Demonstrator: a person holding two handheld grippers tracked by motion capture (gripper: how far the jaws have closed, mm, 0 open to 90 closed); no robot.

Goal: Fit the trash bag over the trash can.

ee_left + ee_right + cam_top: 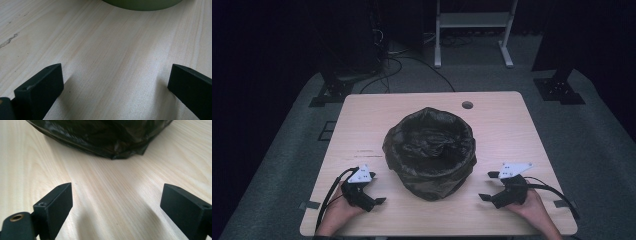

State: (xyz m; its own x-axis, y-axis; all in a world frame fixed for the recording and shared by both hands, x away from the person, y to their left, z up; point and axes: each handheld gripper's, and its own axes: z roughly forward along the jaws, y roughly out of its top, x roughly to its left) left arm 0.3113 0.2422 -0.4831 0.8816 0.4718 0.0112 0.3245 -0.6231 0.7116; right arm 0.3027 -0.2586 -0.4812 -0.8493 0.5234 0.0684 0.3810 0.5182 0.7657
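We see a pale wooden table with a round bin lined with a black plastic bag standing near its middle, the bag folded over the rim and bunched down the sides. At the far edge of the table sits a small round cable hole. On the near left of the bin our left gripper rests low over the wood, jaws spread wide with nothing between them; in its own view the bin's greenish base lies ahead, well apart from the jaws. On the near right our right gripper is likewise spread wide and empty, the bag's crumpled hem ahead of it, untouched.
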